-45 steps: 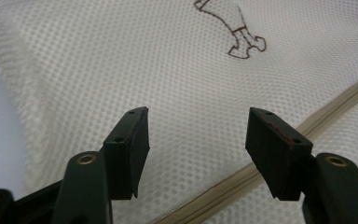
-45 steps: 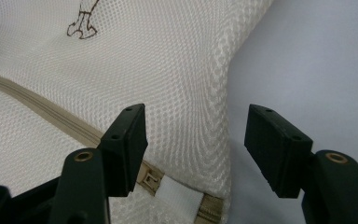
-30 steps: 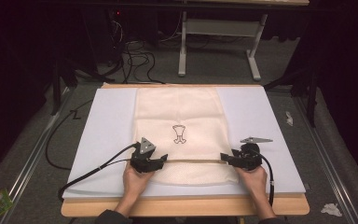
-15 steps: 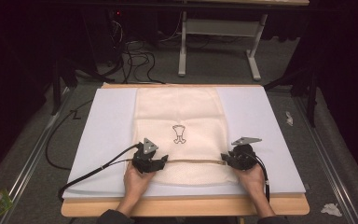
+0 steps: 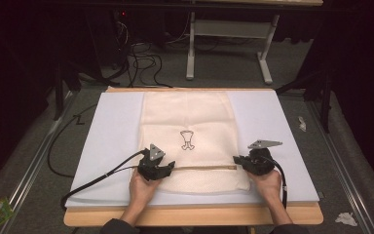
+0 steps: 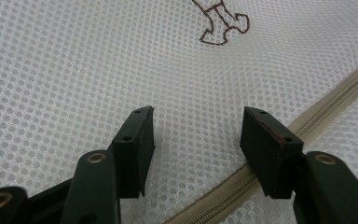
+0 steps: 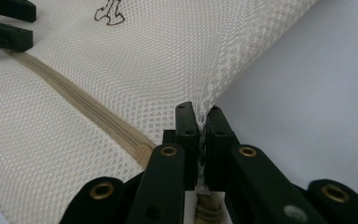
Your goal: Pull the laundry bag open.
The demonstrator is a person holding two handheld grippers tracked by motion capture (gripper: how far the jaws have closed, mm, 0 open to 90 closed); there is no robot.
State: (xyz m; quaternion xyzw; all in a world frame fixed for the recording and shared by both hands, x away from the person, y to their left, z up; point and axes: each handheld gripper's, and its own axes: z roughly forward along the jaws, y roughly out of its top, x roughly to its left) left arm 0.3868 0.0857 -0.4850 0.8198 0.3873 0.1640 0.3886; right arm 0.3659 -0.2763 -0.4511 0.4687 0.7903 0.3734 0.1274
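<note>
Mesh bag (image 5: 190,122) on mat (image 5: 112,136), grippers at its near corners.

Overhead light is falling brightly on the white table pad (image 5: 112,146) while the surrounding room is sinking into near-black. The high view is looking soft and grainy. In the gripper views, near jaws are blurring slightly, casting faint shadows on the mesh bag (image 6: 74,70).

right hand-held gripper (image 5: 238,162) has shifted slightly left, seemingly; plate turned.
</note>
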